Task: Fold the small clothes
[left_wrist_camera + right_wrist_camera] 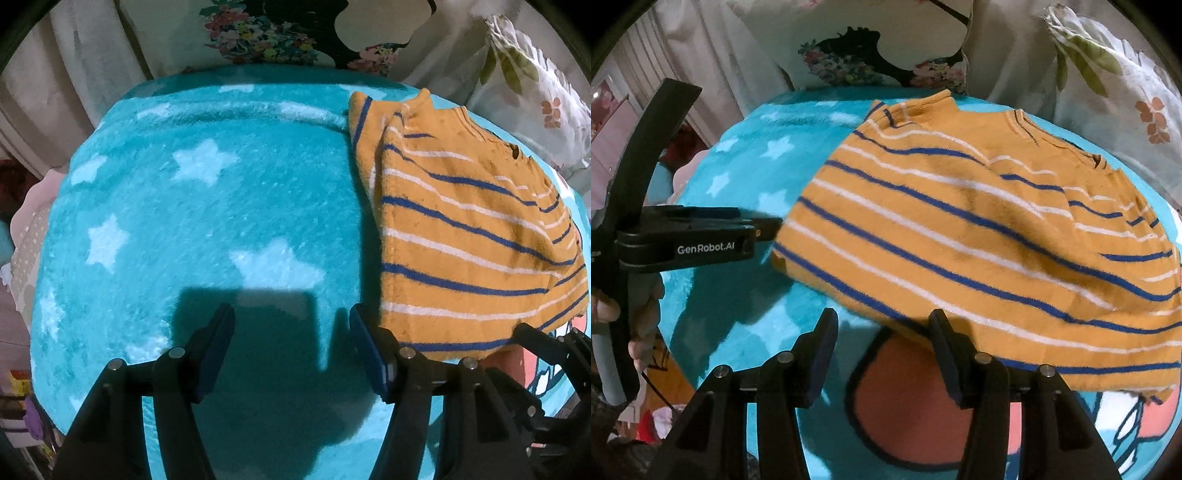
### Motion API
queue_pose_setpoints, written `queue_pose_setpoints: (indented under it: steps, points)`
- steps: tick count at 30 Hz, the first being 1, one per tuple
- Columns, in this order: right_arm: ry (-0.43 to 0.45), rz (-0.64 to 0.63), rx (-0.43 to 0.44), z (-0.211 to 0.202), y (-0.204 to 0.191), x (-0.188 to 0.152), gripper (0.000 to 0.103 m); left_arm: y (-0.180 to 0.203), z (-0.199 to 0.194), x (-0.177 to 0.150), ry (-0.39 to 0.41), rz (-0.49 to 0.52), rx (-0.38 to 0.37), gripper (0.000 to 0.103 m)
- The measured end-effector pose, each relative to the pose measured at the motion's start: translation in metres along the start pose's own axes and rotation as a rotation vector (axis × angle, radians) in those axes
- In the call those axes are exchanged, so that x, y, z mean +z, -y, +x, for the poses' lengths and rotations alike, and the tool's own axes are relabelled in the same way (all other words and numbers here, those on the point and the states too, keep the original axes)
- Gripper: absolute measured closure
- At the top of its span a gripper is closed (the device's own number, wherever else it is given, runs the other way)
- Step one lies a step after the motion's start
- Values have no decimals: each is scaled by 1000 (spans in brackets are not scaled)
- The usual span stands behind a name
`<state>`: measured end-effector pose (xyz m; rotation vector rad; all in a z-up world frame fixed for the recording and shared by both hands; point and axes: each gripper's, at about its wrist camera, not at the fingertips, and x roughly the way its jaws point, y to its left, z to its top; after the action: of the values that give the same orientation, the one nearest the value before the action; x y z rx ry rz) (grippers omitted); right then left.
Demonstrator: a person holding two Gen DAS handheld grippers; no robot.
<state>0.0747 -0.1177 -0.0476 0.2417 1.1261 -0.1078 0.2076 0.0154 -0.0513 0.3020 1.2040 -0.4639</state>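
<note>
A small orange sweater [979,236] with blue and white stripes lies flat on a teal star-print blanket [221,221], collar at the far side. In the left wrist view the sweater [461,236] fills the right half. My left gripper [291,317] hangs open over bare blanket, its right finger [365,343] just beside the sweater's near left corner. Seen from the right wrist, the left gripper [768,229] points at the sweater's left edge. My right gripper [882,321] is open at the near hem, and its right finger [945,343] overlaps the hem. No cloth is pinched.
Floral pillows [266,37] and a leaf-print pillow [1108,74] lean at the blanket's far side. An orange-red cartoon print [905,406] marks the blanket near the right gripper. A hand [642,325] holds the left gripper's handle. Clutter [18,406] lies beyond the left edge.
</note>
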Motion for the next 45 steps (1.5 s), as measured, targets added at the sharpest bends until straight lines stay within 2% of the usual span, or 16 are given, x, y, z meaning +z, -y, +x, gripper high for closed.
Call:
queue_pose_setpoints:
  steps: [5,10,14,16,18,20,23,27,30,35,38,41,45]
  points:
    - [44,65,-20,-14,13,5,48,-3,-3,0,8,-1,-3,39]
    - [85,69,-59,-19,20,29,48,-13,-8,-4,17,-30,-5,39]
    - [101,53,-100,-5,20,53,48,-25,-11,-11,18,-60,2,38]
    - [57,70,-87,16,25,62,48,-30,-11,-15,18,-75,6,38]
    - [-26,86,-86,40,29,66,46,-35,-11,-19,15,-90,4,38]
    - [-9,76,-75,35,26,69,45,-40,-13,-24,16,-104,1,38]
    - [43,116,11,16,28,75,44,-46,-13,-30,12,-130,-7,37]
    - [90,146,16,9,37,102,45,-48,-15,-34,13,-146,-13,37]
    - [73,126,-11,27,36,132,46,-47,-20,-39,19,-148,-15,37]
    - [-8,1,-141,84,19,179,46,-53,-29,-53,18,-165,6,37]
    - [-65,-39,-152,112,12,196,46,-61,-31,-60,11,-181,22,37]
    - [-35,-13,-123,105,16,202,46,-71,-29,-60,6,-194,32,36]
    - [64,55,-47,58,34,185,46,-72,-25,-41,14,-179,-5,35]
